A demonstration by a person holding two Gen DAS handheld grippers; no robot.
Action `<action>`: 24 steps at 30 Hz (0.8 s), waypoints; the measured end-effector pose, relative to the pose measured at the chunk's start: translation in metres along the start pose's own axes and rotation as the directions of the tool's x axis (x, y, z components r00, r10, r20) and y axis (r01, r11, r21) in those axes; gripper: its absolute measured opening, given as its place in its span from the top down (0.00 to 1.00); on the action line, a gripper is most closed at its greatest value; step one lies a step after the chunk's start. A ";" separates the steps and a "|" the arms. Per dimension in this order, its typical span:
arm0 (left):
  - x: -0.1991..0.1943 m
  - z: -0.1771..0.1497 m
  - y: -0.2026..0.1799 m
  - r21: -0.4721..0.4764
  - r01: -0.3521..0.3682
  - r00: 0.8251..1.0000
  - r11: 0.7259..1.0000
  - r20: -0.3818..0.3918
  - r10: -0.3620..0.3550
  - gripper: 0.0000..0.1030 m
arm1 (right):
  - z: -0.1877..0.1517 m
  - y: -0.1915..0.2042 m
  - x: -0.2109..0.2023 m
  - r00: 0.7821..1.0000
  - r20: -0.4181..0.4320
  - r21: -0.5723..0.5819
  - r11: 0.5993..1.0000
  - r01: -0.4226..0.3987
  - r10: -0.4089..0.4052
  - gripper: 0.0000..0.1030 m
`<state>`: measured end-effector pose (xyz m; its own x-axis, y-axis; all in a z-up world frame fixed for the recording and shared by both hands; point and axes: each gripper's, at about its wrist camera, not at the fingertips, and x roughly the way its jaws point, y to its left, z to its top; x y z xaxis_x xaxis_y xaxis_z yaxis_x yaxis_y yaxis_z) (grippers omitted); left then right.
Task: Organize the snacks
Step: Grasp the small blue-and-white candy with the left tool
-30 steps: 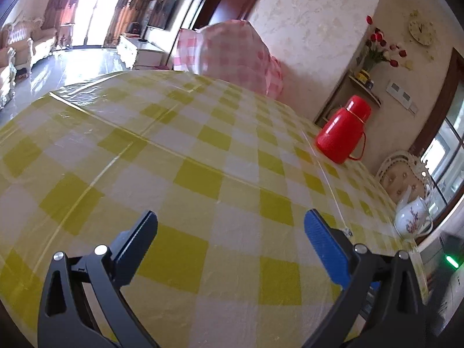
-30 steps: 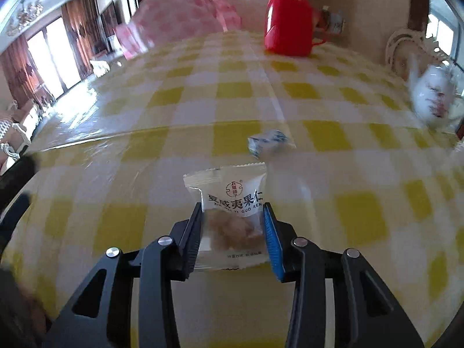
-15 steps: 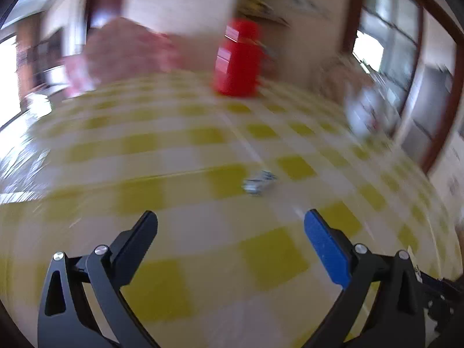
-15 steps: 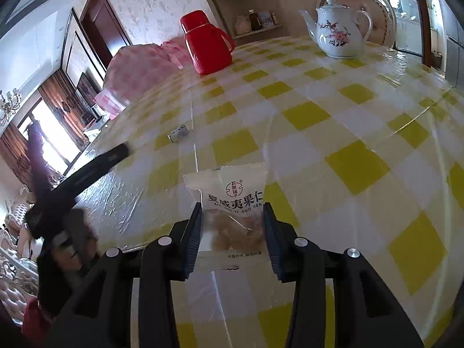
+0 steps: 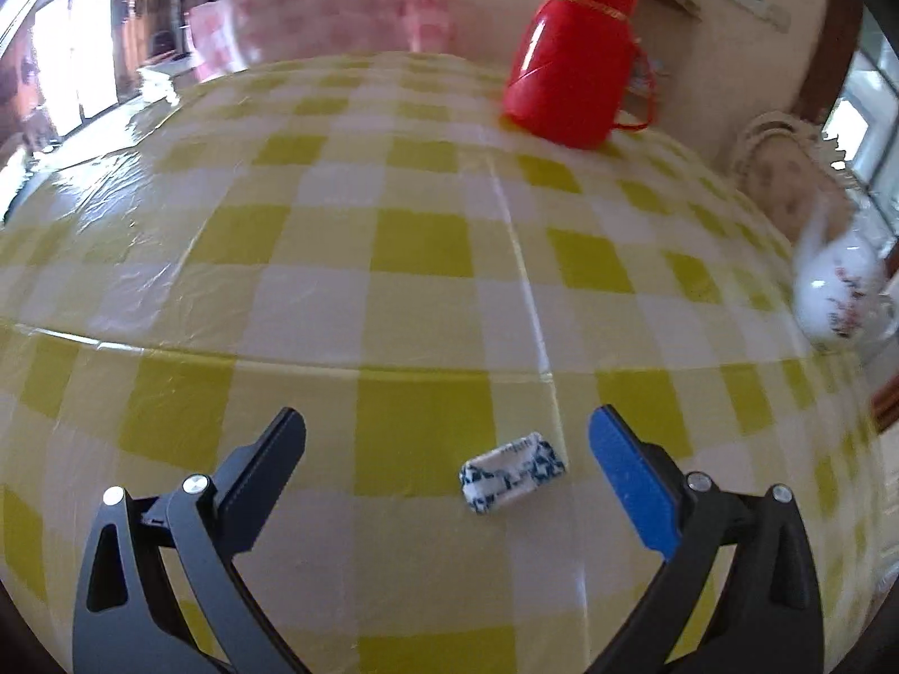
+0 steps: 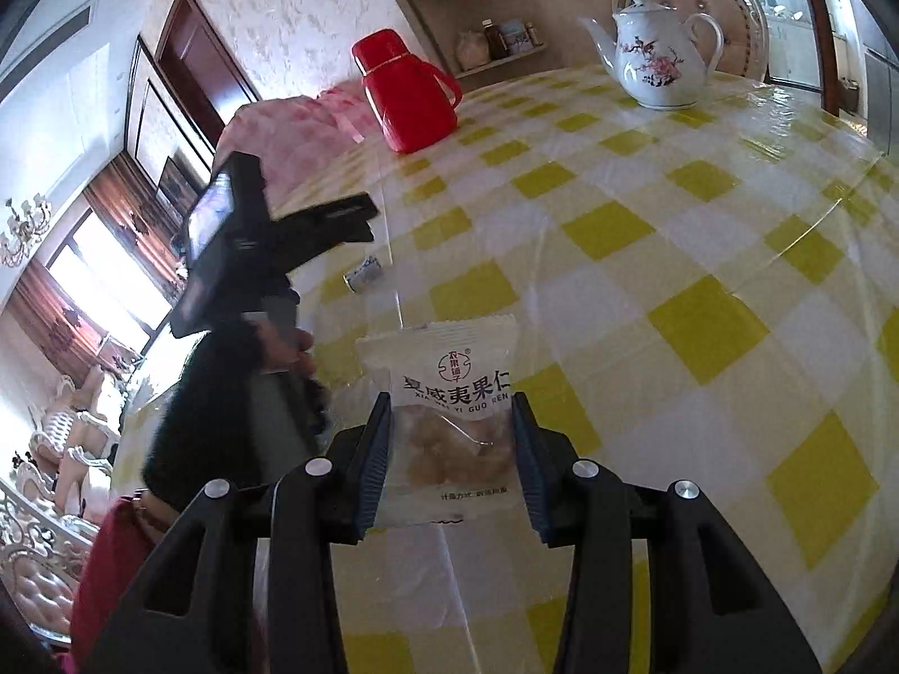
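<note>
A small blue-and-white wrapped candy [image 5: 511, 470] lies on the yellow checked tablecloth [image 5: 416, 247]. My left gripper [image 5: 446, 438] is open and the candy lies between its fingertips, nearer the blue right one. The candy also shows in the right wrist view [image 6: 364, 272], just under the left gripper [image 6: 343, 219]. My right gripper [image 6: 449, 438] is shut on a white snack packet [image 6: 449, 410] with Chinese print and holds it above the table.
A red thermos jug [image 5: 579, 50] stands at the far side of the table and a white flowered teapot [image 5: 837, 297] at the right edge. A pink checked bundle [image 5: 326, 0] lies beyond the table. Chairs stand around the table.
My left gripper has swung right and moved up to the candy, which now lies between its fingers. My right gripper has turned right, still holding the packet.
</note>
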<state>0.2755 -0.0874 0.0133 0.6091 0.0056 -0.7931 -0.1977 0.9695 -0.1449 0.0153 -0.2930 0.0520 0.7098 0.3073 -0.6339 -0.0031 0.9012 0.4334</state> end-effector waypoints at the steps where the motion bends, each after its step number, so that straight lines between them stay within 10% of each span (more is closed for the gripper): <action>1: 0.002 0.000 -0.001 0.001 -0.013 1.000 1.000 -0.005 0.013 0.02 | 0.000 0.001 -0.002 1.000 0.005 -0.007 1.000 0.002 -0.002 0.59; 10: 0.005 -0.008 0.019 0.098 -0.132 0.989 0.986 -0.046 0.137 0.03 | 0.002 -0.006 -0.009 1.000 0.009 0.004 1.000 -0.007 0.007 0.59; 21: 0.002 -0.005 0.018 0.139 -0.028 0.998 0.990 -0.048 0.035 0.03 | 0.001 0.000 -0.015 0.998 0.009 -0.005 0.998 -0.060 0.060 0.59; 24: 0.000 -0.010 0.010 0.218 -0.050 0.998 0.975 -0.029 0.058 0.28 | 0.001 0.000 -0.015 0.999 0.010 -0.010 0.999 -0.049 0.049 0.58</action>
<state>0.2661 -0.0804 0.0058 0.5740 0.0543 -0.8170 -0.0558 0.9981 0.0271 0.0054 -0.2974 0.0621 0.7159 0.3479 -0.6053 -0.0451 0.8882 0.4572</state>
